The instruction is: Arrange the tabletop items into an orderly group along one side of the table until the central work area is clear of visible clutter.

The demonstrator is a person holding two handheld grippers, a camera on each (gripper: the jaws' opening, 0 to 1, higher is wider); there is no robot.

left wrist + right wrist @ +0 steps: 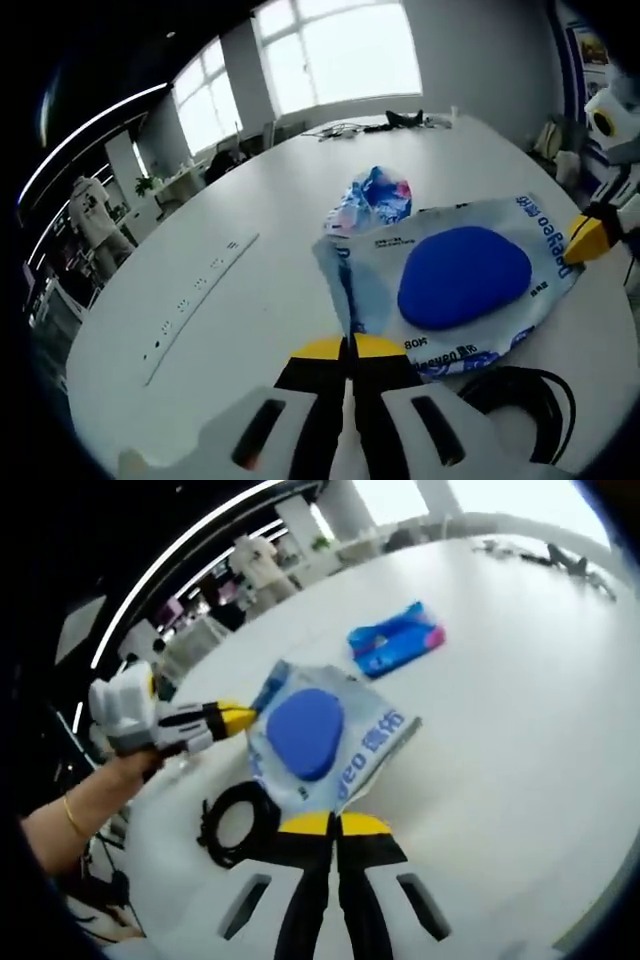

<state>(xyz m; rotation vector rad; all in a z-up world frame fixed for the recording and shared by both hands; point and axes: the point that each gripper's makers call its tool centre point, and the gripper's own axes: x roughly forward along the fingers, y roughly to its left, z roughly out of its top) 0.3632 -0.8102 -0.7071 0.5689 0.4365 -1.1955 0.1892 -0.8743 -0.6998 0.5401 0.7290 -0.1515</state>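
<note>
With both my left gripper [351, 347] and right gripper [334, 824] pinched on opposite edges of the blue-and-white pouch [462, 280] at frame centre, tidying looks barely begun: the blue packet [396, 639] above it and black cable [232, 823] lower left remain loose on the table [520, 710].

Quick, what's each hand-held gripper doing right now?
Left hand-held gripper: shut on the blue-and-white bag's edge.
Right hand-held gripper: shut on the bag's other edge.

A large white oval table [270, 230] stands in a bright office beneath big windows [340, 50], grey walls [480, 50] and curved ceiling light strips [190, 545].
</note>
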